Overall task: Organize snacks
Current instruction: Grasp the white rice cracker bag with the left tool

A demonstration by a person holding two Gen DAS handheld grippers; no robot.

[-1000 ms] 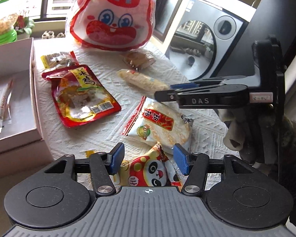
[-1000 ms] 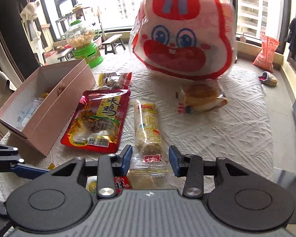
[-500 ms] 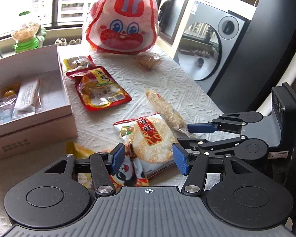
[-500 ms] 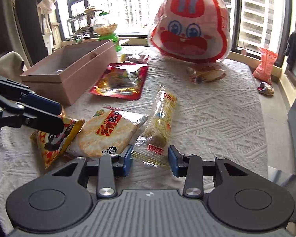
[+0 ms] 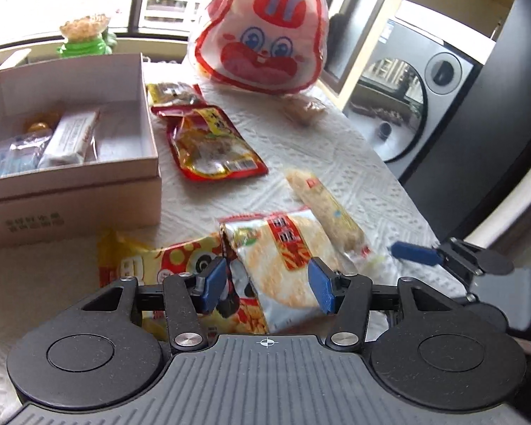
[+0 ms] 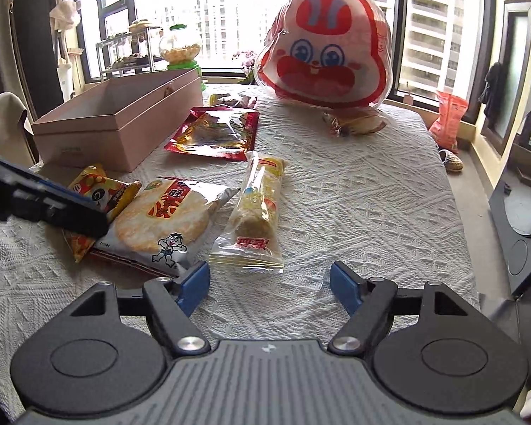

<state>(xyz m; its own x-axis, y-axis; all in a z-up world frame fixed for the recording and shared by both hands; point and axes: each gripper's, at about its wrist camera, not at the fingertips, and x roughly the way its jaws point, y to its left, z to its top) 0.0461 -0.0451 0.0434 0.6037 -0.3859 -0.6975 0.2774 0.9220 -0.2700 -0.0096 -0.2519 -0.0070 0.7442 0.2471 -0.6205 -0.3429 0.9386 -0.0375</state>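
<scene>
Glossy crinkled rice cracker packet (image 5: 283, 258), round disc inside, knobbly white tablecloth (image 6: 354, 205)

The right gripper (image 6: 269, 285) is wider open than before and sits back from the long cracker pack (image 6: 258, 209). The left gripper (image 5: 267, 285) now frames the round cracker bag (image 5: 283, 258).

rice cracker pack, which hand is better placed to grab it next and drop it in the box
Left. The left gripper is open right over the rice cracker pack, with the box on its side. The right gripper is open over bare cloth, nearer the long wrapped bar.

Snack packets (image 6: 166, 223) beside pink box (image 6: 124, 124)
</scene>
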